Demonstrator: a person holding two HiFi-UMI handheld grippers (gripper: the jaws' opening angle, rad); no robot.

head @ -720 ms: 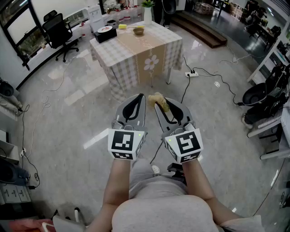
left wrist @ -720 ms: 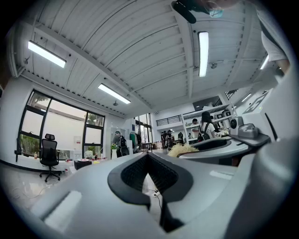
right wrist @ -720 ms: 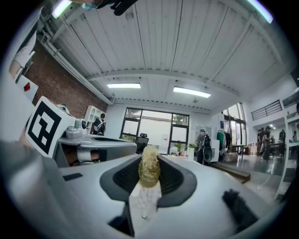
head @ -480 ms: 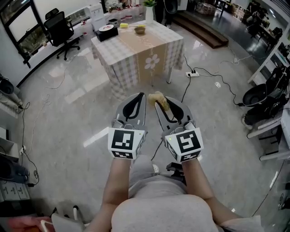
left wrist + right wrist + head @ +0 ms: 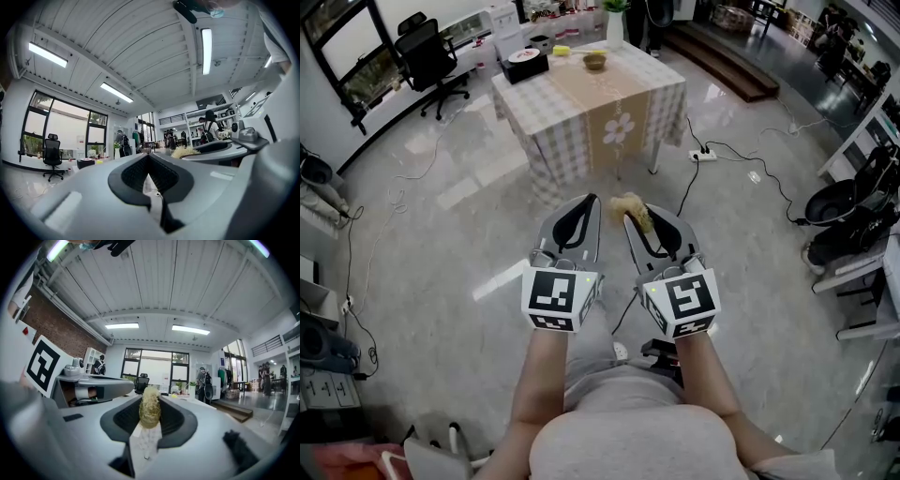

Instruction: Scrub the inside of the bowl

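Note:
Far ahead, a small brown bowl (image 5: 594, 61) sits on a table (image 5: 652, 98) with a checked cloth and a tan runner. I hold both grippers side by side at waist height, well short of the table. My left gripper (image 5: 590, 200) is shut with nothing between its jaws, and the left gripper view (image 5: 148, 158) shows the same. My right gripper (image 5: 627, 210) is shut on a tan fibrous scrubber (image 5: 635, 207), whose tuft (image 5: 150, 408) stands up between the pads in the right gripper view. The bowl's inside is too far off to make out.
On the table there are also a black box with a plate (image 5: 522, 64), a yellow item (image 5: 562, 51) and a white vase (image 5: 614, 21). A black office chair (image 5: 427, 54) stands at the back left. A power strip and cables (image 5: 704, 155) lie on the floor to the right of the table.
The table has slid slightly lower and to the right in the head view. Both grippers keep the same pose and the same grip.

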